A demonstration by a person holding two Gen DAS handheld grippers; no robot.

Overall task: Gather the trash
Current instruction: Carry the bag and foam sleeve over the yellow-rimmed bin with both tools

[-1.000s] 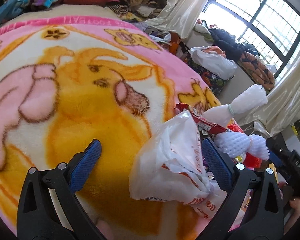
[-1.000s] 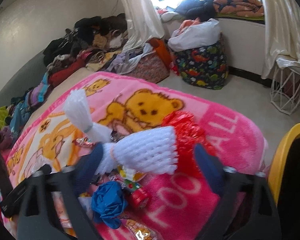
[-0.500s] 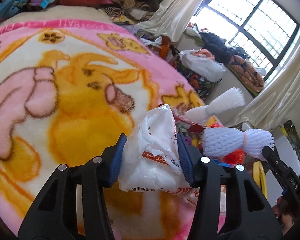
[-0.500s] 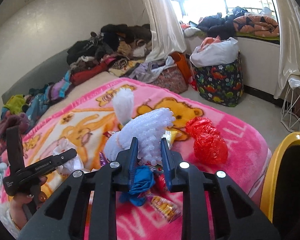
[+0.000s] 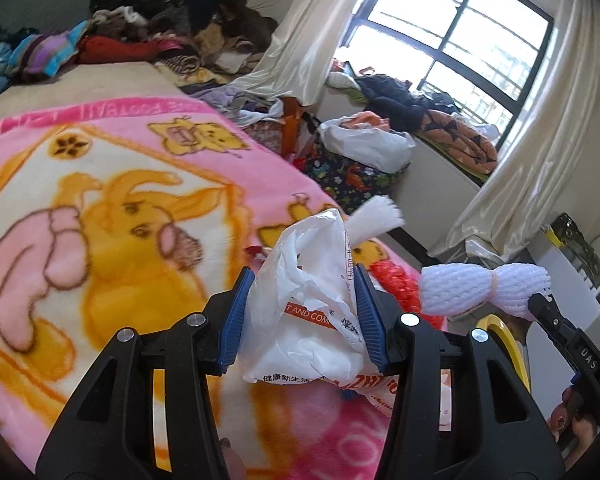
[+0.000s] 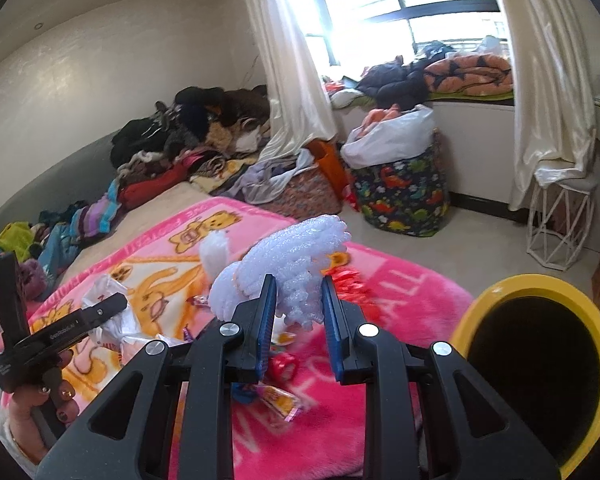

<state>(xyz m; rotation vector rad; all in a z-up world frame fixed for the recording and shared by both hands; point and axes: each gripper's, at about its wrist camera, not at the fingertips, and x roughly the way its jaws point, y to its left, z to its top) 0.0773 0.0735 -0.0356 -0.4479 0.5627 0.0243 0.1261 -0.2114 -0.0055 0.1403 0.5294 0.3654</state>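
surface: bed (image 6: 160, 208) | cover: pink cartoon blanket (image 6: 380, 292), spread over its near end | beyond blanket: heap of clothes (image 6: 188, 148) on bed by the wall | on blanket: red crinkled wrapper (image 6: 350, 280), small red wrapper (image 6: 283, 364), yellow snack packet (image 6: 278, 398) nearer than that

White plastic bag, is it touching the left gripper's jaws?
Touching. Left wrist view: both blue jaws of the left gripper press the crumpled white plastic bag.

White plastic bag (image 5: 308, 320) in left gripper (image 5: 300, 316)
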